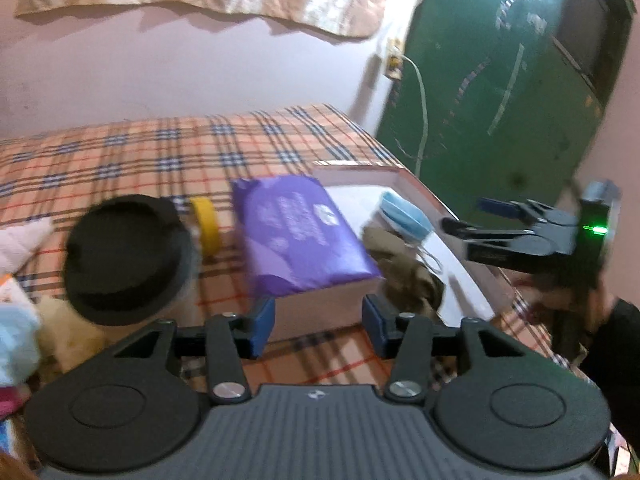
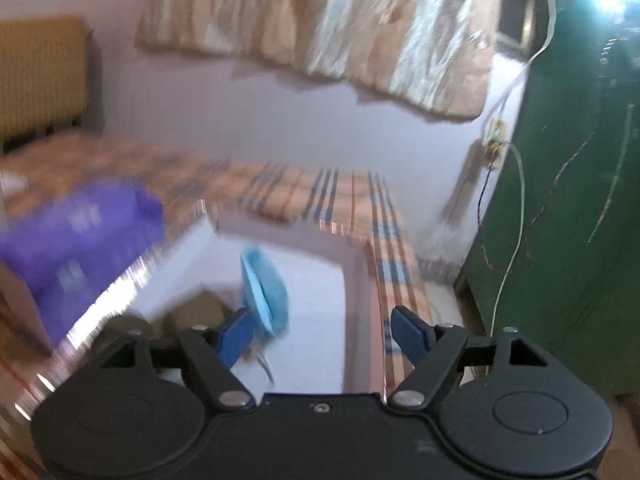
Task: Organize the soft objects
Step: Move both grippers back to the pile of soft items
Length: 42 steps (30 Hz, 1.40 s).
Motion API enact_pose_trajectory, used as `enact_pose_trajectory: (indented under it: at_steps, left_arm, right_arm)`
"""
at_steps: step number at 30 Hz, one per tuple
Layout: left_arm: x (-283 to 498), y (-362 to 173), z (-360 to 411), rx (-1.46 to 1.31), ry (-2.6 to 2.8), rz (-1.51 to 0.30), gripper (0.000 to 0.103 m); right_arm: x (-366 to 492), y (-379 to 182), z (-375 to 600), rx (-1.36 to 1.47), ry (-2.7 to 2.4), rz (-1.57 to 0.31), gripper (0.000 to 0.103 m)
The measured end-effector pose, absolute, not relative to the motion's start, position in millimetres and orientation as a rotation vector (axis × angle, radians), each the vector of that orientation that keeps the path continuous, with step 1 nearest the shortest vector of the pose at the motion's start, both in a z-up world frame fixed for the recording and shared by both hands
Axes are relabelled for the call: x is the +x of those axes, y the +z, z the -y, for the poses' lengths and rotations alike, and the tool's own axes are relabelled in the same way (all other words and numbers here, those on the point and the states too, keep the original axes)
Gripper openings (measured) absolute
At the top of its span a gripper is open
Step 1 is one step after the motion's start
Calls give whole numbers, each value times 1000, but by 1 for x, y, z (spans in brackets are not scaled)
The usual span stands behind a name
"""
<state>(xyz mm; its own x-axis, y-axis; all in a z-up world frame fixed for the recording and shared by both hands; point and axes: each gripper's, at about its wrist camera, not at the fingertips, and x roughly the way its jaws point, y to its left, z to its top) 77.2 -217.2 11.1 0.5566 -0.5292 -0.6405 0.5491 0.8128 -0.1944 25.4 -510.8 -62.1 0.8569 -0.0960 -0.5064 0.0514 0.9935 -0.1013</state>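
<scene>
Partly done. The white box [image 1: 460, 276], centre right on the plaid bed [image 1: 120, 152], holds a blue face mask [image 1: 404, 216], an olive cloth [image 1: 404, 276] and a purple wipes pack [image 1: 300, 236] tilted on its rim. A black hat [image 1: 124, 256] and what look like plush toys [image 1: 60, 332], lower left, remain. Left gripper [image 1: 319, 330] jaws partly open, empty; right gripper [image 2: 324, 336] jaws wide, empty over the box.

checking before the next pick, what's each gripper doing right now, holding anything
Left gripper: open, nothing between its fingers.
Right gripper: open wide, holding nothing; the blue face mask sits just beyond its fingers.
</scene>
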Motion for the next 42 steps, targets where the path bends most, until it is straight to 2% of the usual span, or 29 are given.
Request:
enact_pose_trajectory:
  at_steps: [7,17,20,28,42]
  left_arm:
    - [77,30,183,-27,-534,-695,63]
    - [62,50,121,-108,-463,-657,66]
    - [58,50,102,-114,-426,-649,67]
    - [55,38,42,-144,-295,-677,68]
    - [51,9,-9,-159,-180,-737,68]
  right_arm:
    - [9,-5,456,8,-104,-481,94]
    - [8,32,401,285,1,-545,94]
    - [5,39,364,256,31,-555,94]
    - [0,44,277,228,155,-514,94]
    - [-8,13,197,134,320,-612,94]
